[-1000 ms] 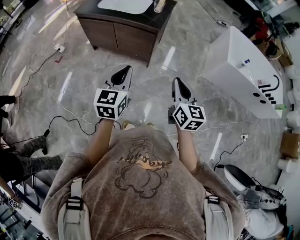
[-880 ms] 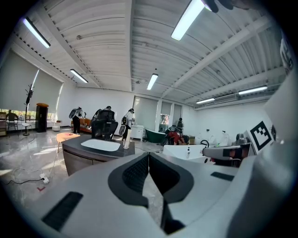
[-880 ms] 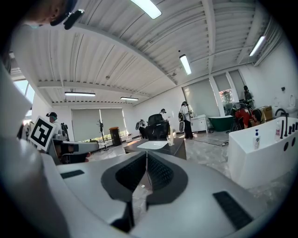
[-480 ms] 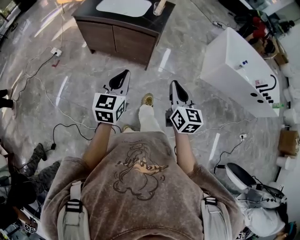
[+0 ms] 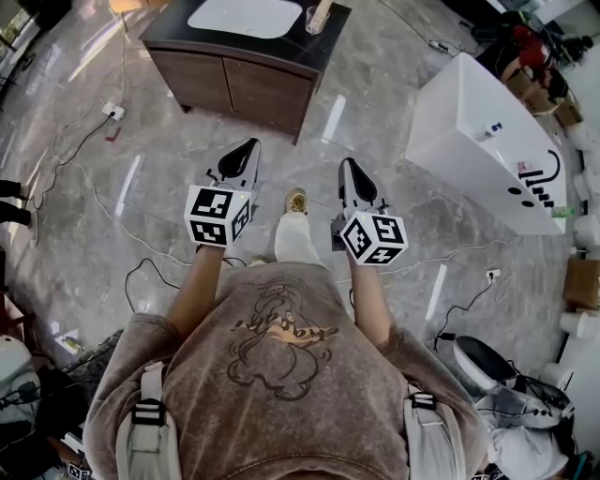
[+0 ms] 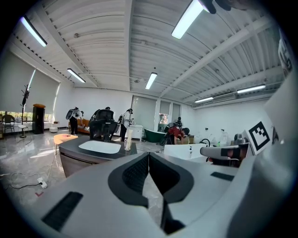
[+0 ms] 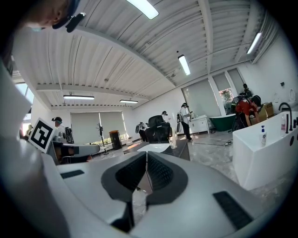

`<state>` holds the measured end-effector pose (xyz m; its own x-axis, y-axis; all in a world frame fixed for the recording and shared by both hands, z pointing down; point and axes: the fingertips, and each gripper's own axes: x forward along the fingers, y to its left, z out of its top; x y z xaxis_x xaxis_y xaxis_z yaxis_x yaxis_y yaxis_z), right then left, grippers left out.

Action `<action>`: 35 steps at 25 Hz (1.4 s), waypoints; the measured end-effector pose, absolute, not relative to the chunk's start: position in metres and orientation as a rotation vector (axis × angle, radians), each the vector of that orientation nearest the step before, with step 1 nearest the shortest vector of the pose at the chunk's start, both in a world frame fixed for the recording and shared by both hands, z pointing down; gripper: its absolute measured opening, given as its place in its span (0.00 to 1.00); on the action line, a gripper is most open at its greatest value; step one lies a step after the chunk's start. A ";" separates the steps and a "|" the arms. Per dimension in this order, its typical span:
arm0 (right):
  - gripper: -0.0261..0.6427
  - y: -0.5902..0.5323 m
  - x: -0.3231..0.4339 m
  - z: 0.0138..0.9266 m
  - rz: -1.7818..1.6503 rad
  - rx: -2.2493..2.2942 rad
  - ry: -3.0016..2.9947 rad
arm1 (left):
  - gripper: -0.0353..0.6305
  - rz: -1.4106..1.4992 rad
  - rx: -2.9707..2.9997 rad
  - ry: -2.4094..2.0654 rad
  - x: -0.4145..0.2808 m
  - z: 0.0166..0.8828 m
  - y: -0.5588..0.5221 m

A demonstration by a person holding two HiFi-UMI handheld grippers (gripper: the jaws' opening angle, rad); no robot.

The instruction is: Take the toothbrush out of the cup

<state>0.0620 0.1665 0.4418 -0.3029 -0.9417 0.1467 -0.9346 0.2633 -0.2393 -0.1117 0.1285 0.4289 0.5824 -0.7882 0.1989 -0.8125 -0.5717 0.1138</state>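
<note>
The cup (image 5: 317,13) stands upright at the right end of the dark tabletop (image 5: 281,44), just beside the single white basin (image 5: 246,14). It is ahead of both grippers and well apart from them. The toothbrush is too small to tell from the cup, so I cannot tell which way it points. The left gripper (image 5: 249,143) and right gripper (image 5: 349,162) each have their fingers pressed together on nothing. One cup, two grippers.
</note>
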 end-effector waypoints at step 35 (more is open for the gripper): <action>0.08 -0.075 0.106 0.426 -0.438 -1.747 2.553 | 0.08 0.172 2.603 -1.302 -0.051 0.417 -0.106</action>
